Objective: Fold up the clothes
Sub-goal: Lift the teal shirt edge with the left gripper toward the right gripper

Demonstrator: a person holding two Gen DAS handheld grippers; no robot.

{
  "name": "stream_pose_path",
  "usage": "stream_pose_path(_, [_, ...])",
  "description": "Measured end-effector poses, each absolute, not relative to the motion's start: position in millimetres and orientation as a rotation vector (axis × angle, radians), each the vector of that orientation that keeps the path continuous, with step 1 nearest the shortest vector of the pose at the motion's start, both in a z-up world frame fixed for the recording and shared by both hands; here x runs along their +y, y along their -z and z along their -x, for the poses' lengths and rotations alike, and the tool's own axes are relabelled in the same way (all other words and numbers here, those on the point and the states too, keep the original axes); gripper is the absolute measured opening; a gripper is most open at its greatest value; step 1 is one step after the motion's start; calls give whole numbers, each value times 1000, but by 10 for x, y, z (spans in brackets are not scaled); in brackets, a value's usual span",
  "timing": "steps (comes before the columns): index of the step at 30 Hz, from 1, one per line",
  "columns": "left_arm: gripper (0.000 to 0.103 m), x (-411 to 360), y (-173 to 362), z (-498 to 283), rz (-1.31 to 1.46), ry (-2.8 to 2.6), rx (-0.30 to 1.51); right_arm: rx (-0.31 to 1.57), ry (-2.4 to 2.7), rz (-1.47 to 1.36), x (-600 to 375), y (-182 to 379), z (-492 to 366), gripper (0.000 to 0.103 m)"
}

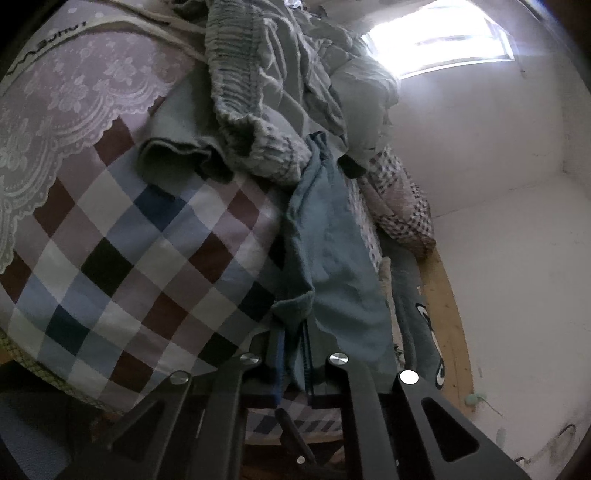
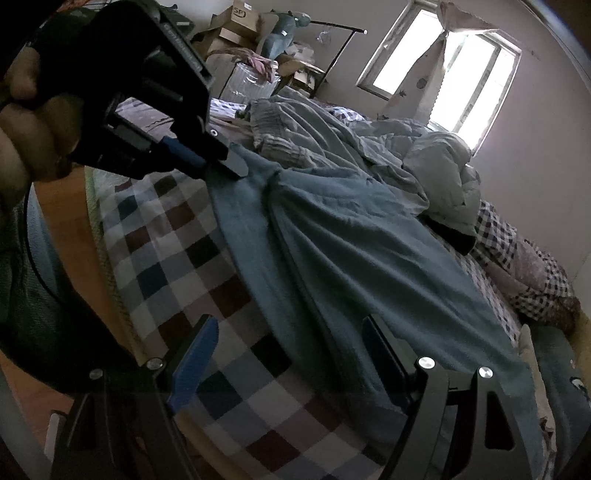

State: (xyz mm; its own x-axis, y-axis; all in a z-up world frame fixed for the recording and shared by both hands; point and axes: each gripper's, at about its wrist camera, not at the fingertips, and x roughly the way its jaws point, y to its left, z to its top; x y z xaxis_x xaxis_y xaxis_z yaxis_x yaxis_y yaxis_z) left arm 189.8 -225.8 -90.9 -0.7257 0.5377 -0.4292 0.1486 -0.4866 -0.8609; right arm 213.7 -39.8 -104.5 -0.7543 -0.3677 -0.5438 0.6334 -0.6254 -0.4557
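A blue-grey garment (image 2: 369,251) lies spread in loose folds across the checked bedsheet (image 2: 166,258). My left gripper (image 1: 293,350) is shut on one edge of the garment (image 1: 325,251), which hangs stretched away from the pads toward the bedding pile. In the right wrist view a hand (image 2: 22,122) holds that left gripper (image 2: 225,164) at the garment's far corner. My right gripper (image 2: 291,354) stands wide open low over the near part of the garment. Its blue-padded finger (image 2: 195,362) is over the sheet and the other finger is over the cloth.
A crumpled grey-green quilt (image 2: 388,147) and a ribbed cloth (image 1: 236,85) pile up at the head of the bed. A lace cover (image 1: 55,103) and a checked pillow (image 2: 524,266) lie beside them. Boxes and a clothes rack (image 2: 332,33) stand behind, near the window (image 2: 454,74).
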Motion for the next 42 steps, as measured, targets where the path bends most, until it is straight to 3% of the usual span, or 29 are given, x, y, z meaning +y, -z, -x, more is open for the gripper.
stream_pose_path(11, [5, -2253, 810, -1908, 984, -2251, -1419, 1118, 2330, -334, -796, 1078, -2248, 83])
stream_pose_path(24, [4, -2316, 727, -1935, 939, -2220, -1428, 1159, 2426, -249, -1214, 939, -1936, 82])
stream_pose_path(26, [4, -2322, 719, -1938, 933, -2215, -1429, 1187, 2425, -213, -1274, 940, -1947, 78])
stream_pose_path(28, [4, -2328, 710, -1941, 928, -2211, -1430, 1222, 2430, -195, -1335, 940, -1930, 55])
stream_pose_path(33, [4, -2332, 700, -1945, 918, -2203, -1429, 1270, 2448, -194, -1425, 934, -1836, 47])
stream_pose_path(35, [4, -2333, 696, -1949, 915, -2202, -1427, 1281, 2456, -193, -1445, 925, -1801, 38])
stream_pose_path(37, [4, -2339, 683, -1950, 904, -2203, -1427, 1299, 2457, -201, -1461, 923, -1760, 13])
stream_pose_path(42, [4, -2383, 666, -1960, 877, -2208, -1446, 1273, 2433, -249, -1476, 894, -1708, 7])
